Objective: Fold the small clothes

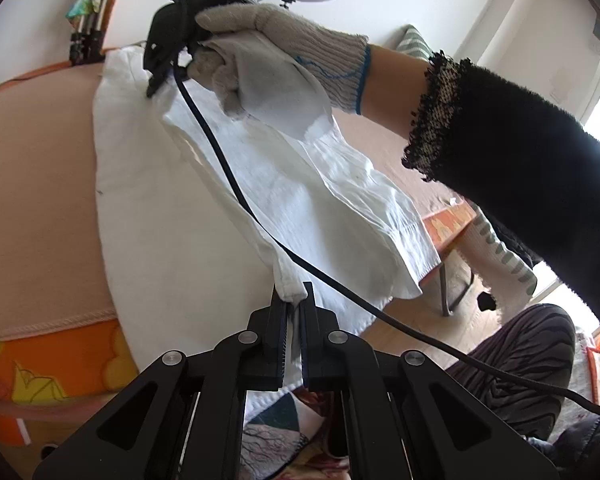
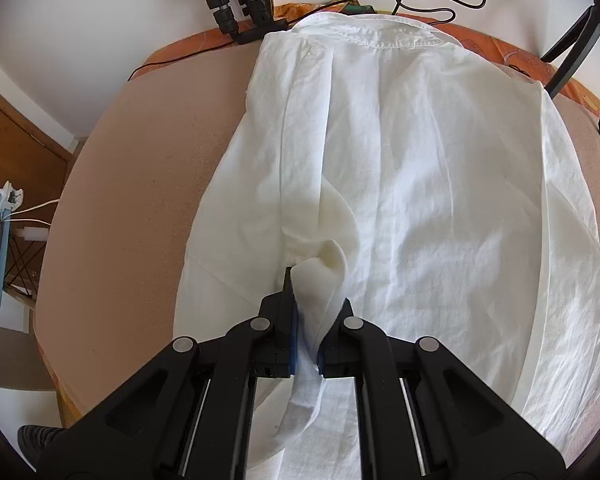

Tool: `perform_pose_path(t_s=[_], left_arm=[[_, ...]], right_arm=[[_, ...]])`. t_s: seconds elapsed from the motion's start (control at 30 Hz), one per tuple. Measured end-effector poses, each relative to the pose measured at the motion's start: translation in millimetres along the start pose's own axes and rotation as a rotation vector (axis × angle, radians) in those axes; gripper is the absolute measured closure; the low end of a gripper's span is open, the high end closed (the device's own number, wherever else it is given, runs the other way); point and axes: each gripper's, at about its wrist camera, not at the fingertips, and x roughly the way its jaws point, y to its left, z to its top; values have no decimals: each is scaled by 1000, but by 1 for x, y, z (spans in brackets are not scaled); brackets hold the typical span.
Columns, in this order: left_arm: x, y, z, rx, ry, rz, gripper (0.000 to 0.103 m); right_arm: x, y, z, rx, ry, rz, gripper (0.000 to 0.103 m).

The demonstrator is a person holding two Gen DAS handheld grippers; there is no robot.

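Left wrist view is showing the left hand-held gripper (image 1: pixel 293 296) pinching a hemmed corner of the white shirt (image 1: pixel 203 216), which is lying spread on the peach-covered table (image 1: pixel 35 176); the right hand-held gripper (image 2: pixel 315 296) is clamping a bunched fold of it, lifted off the cloth

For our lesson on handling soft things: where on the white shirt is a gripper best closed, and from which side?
On a hemmed edge or corner of the white shirt, approached from the near side, level with the table. The doubled hem is firmer than the loose middle. The left gripper and right gripper both pinch such bunched edges.
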Motion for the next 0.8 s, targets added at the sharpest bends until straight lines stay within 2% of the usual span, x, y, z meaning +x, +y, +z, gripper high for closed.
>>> perform_pose_path(t_s=[0.03,0.1,0.17,0.23,0.37,0.5,0.6,0.8], left_arm=[[1,-2,-2,10,19,-2,95],[-5,-8,-9,32,46,-24,95],[-16,-12,-18,56,65,-25,95],[-30,-12,-26,71,82,-7,95],[-58,-8,-30,89,46,75,95],[-67,2,-13,62,-15,103,95],[-65,-2,-3,55,-62,107,95],[-38,-27,19,67,-109,74,95]], right_arm=[[3,0,0,-10,8,-4,96],[5,0,0,-28,3,-38,94],[0,-1,0,-39,-3,-80,66],[-15,-4,-3,-46,-36,-111,56],[-58,-24,-15,-19,-114,-53,56],[-102,-52,-32,41,-177,-2,56],[-135,-78,-49,69,-222,20,56],[-186,-128,-87,84,-264,-24,56]])
